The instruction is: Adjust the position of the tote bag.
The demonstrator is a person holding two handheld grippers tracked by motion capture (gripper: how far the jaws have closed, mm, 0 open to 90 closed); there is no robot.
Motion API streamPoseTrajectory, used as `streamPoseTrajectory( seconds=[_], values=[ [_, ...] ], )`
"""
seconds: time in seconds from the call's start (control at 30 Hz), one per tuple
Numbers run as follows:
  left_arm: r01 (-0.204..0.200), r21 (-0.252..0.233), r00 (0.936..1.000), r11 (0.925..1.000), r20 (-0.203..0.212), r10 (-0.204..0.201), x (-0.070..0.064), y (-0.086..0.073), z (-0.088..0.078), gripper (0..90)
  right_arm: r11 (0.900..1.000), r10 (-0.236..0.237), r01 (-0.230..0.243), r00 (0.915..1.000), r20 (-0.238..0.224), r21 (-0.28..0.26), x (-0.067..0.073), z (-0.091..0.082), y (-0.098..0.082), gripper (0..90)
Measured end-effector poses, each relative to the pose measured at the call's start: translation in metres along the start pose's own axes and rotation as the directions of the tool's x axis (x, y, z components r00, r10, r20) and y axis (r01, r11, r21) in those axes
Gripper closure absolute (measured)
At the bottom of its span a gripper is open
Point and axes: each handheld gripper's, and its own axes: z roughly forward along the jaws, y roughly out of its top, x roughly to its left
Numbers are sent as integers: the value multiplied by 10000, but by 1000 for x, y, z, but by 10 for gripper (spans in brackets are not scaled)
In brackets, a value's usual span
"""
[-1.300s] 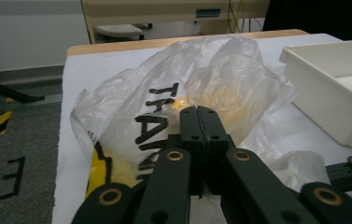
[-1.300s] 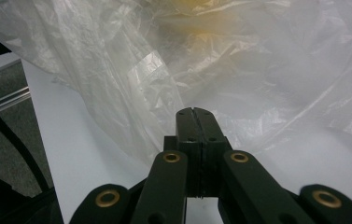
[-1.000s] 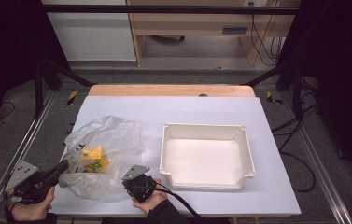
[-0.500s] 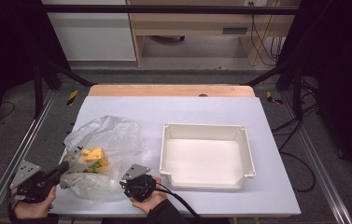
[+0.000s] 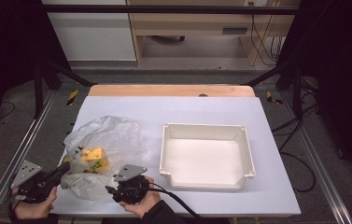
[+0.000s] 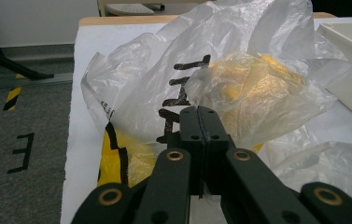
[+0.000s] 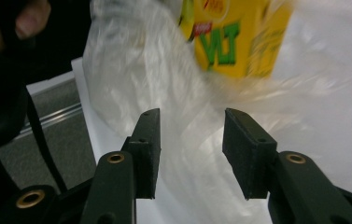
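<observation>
Right gripper point(image 5: 126, 191) lifted slightly, jaws just opening, left gripper point(image 5: 52, 175) apparently pinching bag point(image 5: 106, 137).

Count so far: I'm seeing one clear plastic bag point(image 5: 101, 140) lying on the surface point(image 5: 201, 109), and one yellow carton point(image 5: 94, 158) sitting inside it. More yellow is showing through the film in the left gripper view, but I'm not making out separate items there. One white tray point(image 5: 206, 135) is sitting beside the bag. Two hand-held grippers are working: left hand-held gripper point(image 5: 64, 169), right hand-held gripper point(image 5: 128, 190).
</observation>
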Motion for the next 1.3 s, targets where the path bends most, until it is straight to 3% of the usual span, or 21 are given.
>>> streamPoseTrajectory(
  seconds=[0.23,0.4,0.6,0.83,1.07,1.3],
  values=[
    [-23,45,10000,10000,-39,23,0,0,0,897,9953,240,-230,9997,-95,945,-1,20,-20,753],
    [-34,-16,10000,10000,33,34,-1,1,0,857,9950,99,-99,10000,6,990,-1,21,-21,893],
    [-33,-236,9999,9997,169,37,-2,4,-3,713,9938,140,-147,9999,68,1107,-1,23,-23,900],
    [-326,-984,9979,9946,532,379,-15,18,-13,568,9944,124,-137,9998,130,1052,-2,23,-22,900],
    [-750,-1080,9934,9913,781,837,-26,30,-12,494,9937,138,-162,9997,224,1111,-1,25,-23,900],
    [-1223,-803,9856,9892,1076,1306,-34,39,-7,425,9951,252,-270,9995,199,953,-1,25,-22,900]
  ],
)
